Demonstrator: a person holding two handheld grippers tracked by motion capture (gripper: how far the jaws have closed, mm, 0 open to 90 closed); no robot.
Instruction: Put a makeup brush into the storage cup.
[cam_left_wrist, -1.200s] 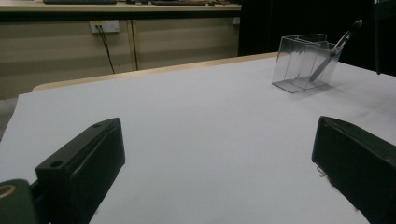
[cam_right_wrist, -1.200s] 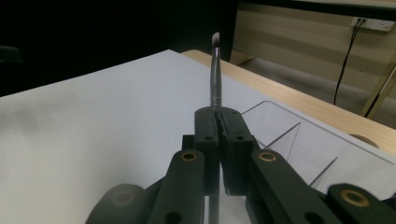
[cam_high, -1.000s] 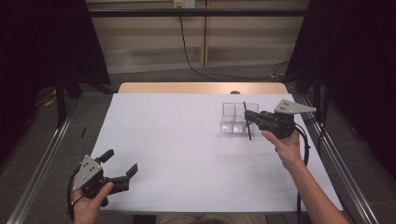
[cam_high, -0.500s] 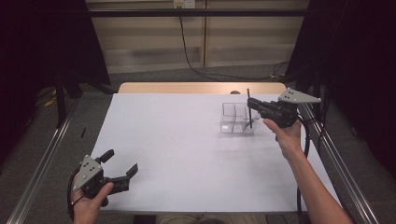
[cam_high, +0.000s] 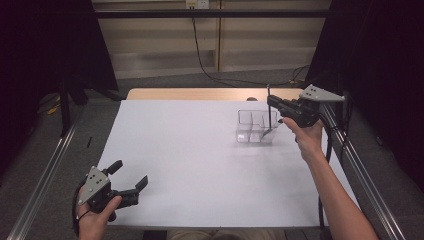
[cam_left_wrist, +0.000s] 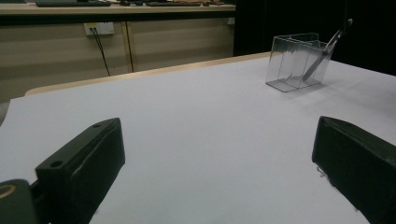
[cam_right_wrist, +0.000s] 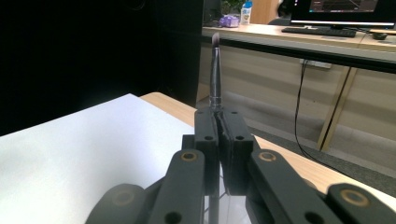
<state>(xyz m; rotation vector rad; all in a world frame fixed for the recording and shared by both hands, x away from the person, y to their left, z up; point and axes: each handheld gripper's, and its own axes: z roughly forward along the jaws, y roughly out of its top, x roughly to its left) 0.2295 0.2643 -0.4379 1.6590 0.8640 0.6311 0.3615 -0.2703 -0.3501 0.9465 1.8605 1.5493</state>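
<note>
A white-covered table seen from above, with a person's forearms reaching in from the near edge. Toward the far right stands a clear plastic organiser split into compartments. The right gripper hovers just above it, jaws pressed together on a slim makeup brush, which it holds upright by the middle of its stem. In the right gripper view the brush's dark bristle tip points up above the clamped jaws, and a metal ferrule sits just above them. The handle's lower end reaches down into one of the organiser's right-hand compartments; whether it touches the bottom is unclear. In the left gripper view the brush appears leaning inside the organiser.

The brush looks light, thin and stiff, with a smooth stem that could slip or swivel in the jaws; the mid-stem grip, clear of the soft bristles, seems sound. The organiser looks light and easily nudged.

The left gripper rests at the near left corner, jaws spread wide, holding nothing
</note>
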